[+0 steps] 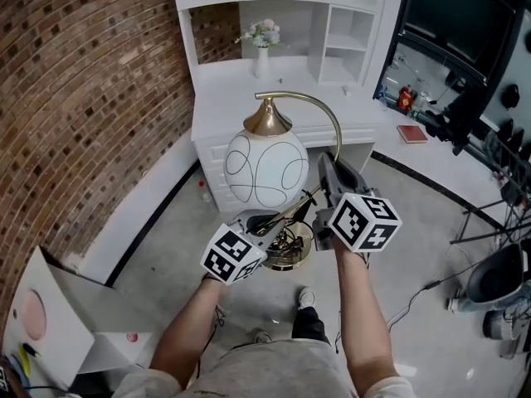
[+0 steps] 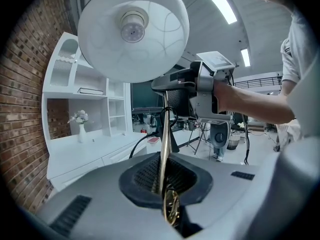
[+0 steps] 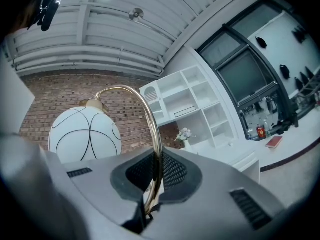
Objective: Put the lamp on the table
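Note:
The lamp has a white globe shade [image 1: 267, 168] with thin black lines, a brass cap, an arched brass stem [image 1: 319, 104] and a brass base [image 1: 290, 254]. It hangs in the air in front of the white desk [image 1: 241, 89]. My left gripper [image 1: 278, 220] is shut on the stem low down, near the base. In the left gripper view the stem [image 2: 164, 154] runs up between the pads to the shade [image 2: 132, 31]. My right gripper [image 1: 332, 168] is shut on the stem higher up. The right gripper view has the stem [image 3: 157, 154] clamped and the shade [image 3: 85, 134] at left.
The desk carries a shelf hutch, with a vase of flowers [image 1: 263, 44] at its back. A brick wall stands to the left. A cardboard box [image 1: 50, 322] lies at lower left. A red book [image 1: 412, 133], stands and cables crowd the right side.

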A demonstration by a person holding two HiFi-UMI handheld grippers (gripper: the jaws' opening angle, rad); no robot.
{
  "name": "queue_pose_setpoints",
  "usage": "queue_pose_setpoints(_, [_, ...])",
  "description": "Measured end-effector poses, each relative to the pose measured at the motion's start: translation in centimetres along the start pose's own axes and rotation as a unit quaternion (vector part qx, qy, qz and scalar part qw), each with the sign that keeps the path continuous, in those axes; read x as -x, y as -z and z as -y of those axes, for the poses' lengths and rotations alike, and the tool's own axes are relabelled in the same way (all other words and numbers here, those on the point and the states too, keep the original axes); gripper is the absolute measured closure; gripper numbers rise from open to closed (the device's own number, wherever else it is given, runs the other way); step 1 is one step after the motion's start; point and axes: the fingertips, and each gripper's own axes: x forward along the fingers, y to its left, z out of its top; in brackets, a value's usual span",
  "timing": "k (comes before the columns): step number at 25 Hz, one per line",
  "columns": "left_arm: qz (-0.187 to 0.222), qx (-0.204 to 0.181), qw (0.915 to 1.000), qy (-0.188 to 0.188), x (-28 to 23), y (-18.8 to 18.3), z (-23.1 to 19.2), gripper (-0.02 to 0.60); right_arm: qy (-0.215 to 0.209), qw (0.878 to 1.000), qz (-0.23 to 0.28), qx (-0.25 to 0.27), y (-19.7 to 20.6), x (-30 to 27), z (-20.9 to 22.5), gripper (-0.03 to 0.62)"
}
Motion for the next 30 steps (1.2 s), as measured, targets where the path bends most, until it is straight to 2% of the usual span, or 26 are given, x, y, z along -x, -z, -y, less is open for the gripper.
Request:
queue_pose_setpoints(9, [-0.009,0.006,0.9999,-0.004,-6.7,-1.4,-2.4,0.568,0.003,1.000,-0.013,-0.002,-0.8,-3.9,6.4,0.591])
queue_pose_setpoints(18, [-0.010,0.019,0.9997,-0.015,-15.2,-4.3,-5.1,0.569,-0.004,1.000,-0.022,-0.006,-3.3,-8.7,14.3,0.591])
queue_pose_setpoints(30, [-0.012,0.034,0.9992,-0.019,-22.9,-7.2,-7.9,0.571,-0.013,0.999,-0.030,-0.008,-5.5,-13.4,21.5,0.591])
